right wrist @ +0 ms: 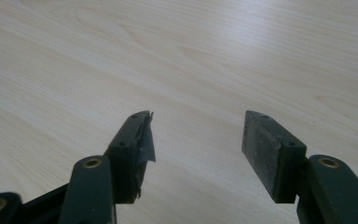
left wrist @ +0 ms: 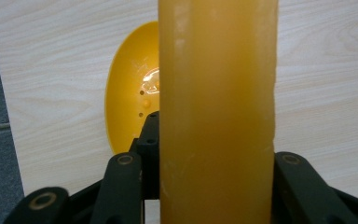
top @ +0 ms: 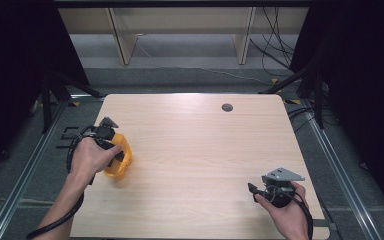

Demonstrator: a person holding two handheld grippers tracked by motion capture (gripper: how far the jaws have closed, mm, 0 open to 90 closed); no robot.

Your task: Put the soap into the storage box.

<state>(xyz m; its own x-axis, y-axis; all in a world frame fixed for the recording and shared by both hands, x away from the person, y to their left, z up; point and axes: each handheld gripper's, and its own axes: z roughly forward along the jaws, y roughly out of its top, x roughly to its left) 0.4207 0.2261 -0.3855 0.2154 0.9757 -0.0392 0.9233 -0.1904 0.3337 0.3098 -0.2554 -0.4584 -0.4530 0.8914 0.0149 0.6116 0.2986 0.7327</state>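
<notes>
Now the left gripper [top: 116, 155] is clamping a yellow cup [left wrist: 216, 116] between its jaws, pressing on both sides. Meanwhile the right gripper [right wrist: 196, 140] is hovering over the tabletop [top: 200, 145], its jaws gaping wide and holding nothing.

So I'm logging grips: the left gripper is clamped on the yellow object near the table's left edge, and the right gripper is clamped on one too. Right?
Not quite. The left gripper does clamp the yellow object, but the right gripper holds nothing: the right gripper view shows its jaws apart over bare table.
</notes>
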